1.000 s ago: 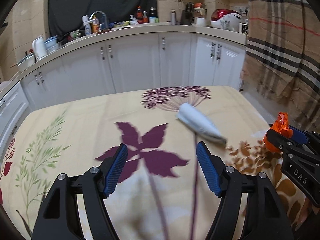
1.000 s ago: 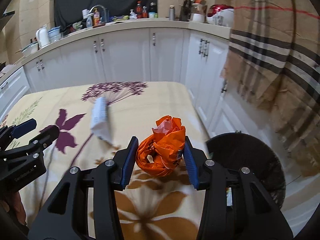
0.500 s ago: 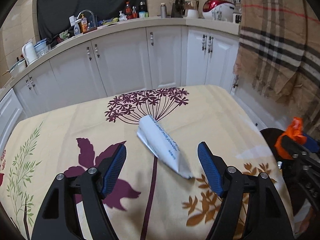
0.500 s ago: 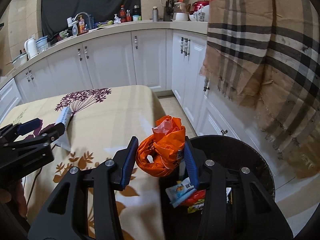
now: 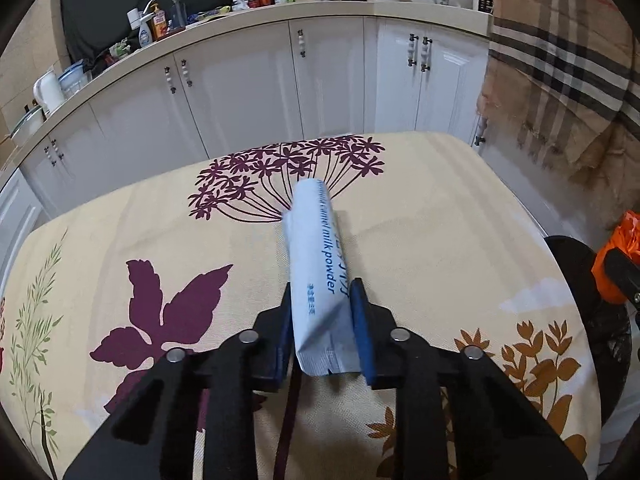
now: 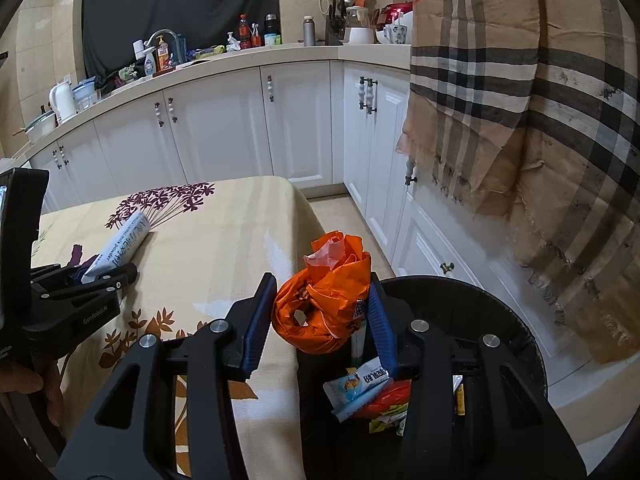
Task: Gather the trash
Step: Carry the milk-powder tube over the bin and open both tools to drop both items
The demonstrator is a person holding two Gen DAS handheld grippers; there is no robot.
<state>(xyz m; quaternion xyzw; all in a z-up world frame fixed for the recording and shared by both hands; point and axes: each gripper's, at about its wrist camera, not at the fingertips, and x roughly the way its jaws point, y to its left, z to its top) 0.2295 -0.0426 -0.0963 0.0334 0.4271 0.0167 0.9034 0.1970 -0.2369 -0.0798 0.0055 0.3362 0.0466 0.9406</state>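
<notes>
Left wrist view: my left gripper (image 5: 320, 320) has its jaws closing on the near end of a pale blue milk powder sachet (image 5: 320, 256); both blue pads (image 5: 362, 320) press on its sides. The sachet lies lengthwise on the counter (image 5: 440, 240), its far end reaching the purple flower print (image 5: 288, 184) of the cream cloth. At the right edge an orange bag (image 5: 616, 252) shows above the dark rim of the bin (image 5: 576, 256).

Right wrist view: my right gripper (image 6: 320, 312) is clamped on the crumpled orange bag (image 6: 324, 304), held just past the counter edge (image 6: 280, 240) and over the near rim of the round black bin (image 6: 500, 312). Inside the bin lie several wrappers (image 6: 360, 388), one pale with a printed label, others red and yellow. To the left, my left gripper (image 6: 100, 276) appears from the side, with the sachet (image 6: 120, 248) between its fingers and slanting away across the cloth. Part of a hand (image 6: 24, 384) shows at the lower left edge.

Background in both views: white cabinets (image 6: 224, 128) under a worktop crowded with bottles (image 6: 248, 32), and a plaid cloth (image 6: 520, 100) hanging at the right.
</notes>
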